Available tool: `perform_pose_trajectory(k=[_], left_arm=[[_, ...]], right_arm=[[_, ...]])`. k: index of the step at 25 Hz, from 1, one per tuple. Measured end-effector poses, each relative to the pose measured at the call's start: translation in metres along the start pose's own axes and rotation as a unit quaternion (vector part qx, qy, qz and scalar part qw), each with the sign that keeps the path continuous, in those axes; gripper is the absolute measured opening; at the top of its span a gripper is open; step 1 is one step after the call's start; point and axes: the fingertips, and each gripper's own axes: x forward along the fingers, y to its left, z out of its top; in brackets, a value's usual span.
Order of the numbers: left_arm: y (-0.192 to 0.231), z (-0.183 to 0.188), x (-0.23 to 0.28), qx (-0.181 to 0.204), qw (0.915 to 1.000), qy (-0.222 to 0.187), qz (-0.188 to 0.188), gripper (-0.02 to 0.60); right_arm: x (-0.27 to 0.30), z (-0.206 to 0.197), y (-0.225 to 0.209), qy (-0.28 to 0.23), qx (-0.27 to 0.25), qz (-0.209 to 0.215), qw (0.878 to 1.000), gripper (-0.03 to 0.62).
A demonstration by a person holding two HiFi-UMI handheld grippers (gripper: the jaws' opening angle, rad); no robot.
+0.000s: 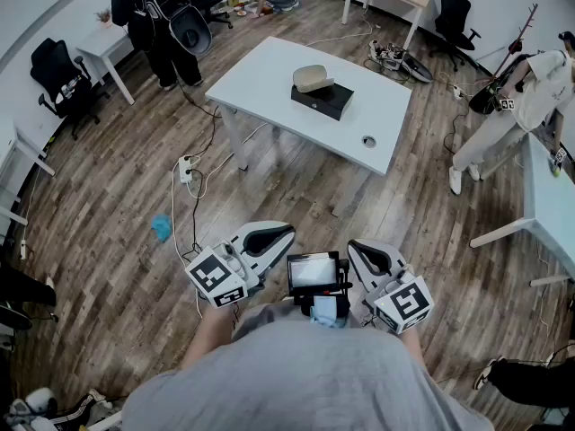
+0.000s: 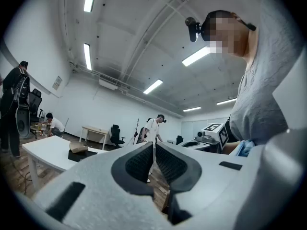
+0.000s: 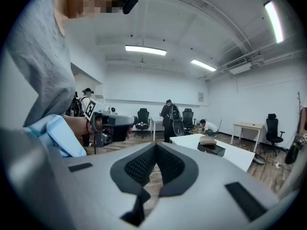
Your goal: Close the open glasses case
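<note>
Beige glasses case (image 1: 314, 78) sits on a black box (image 1: 322, 100) on the white table (image 1: 269, 70), well ahead of both claws and touched by neither. It is too small here to tell if the lid is up.

Left gripper (image 2: 154, 145): jaws pressed together, nothing between the pads. In its own view the case shows far off, left of the jaw tips.

Right gripper (image 3: 156, 146): jaws pressed together too, empty. The case lies far off, right of its tips.

In the head view both claws are held close to the person's body, side by side and pointing towards the table. A small screen unit (image 1: 314, 272) sits between them.

Wood floor (image 1: 296, 196) lies between the claws and the table. A blue scrap (image 1: 162, 228) is on it, left of the left gripper. A white power strip (image 1: 186, 169) lies further ahead on the left.

A person in white (image 1: 526, 97) stands far ahead to the right. Another person in black (image 1: 157, 16) stands far ahead to the left, beyond the table.
</note>
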Motion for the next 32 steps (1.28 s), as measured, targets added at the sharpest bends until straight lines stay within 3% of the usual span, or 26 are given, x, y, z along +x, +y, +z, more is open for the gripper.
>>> perform_pose_trajectory(k=[10, 21, 32], left_arm=[[0.003, 0.002, 0.002, 0.000, 0.9999, 0.001, -0.010, 0.031], [0.006, -0.004, 0.001, -0.005, 0.9998, 0.006, -0.017, 0.031], [0.026, -0.008, -0.014, -0.009, 0.9998, 0.017, -0.008, 0.031]], right_arm=[[0.002, 0.010, -0.002, -0.029, 0.017, 0.002, 0.999, 0.031], [0.013, -0.001, 0.006, -0.005, -0.006, 0.015, 1.000, 0.032], [0.041, -0.006, 0.025, 0.036, -0.043, 0.054, 0.997, 0.032]])
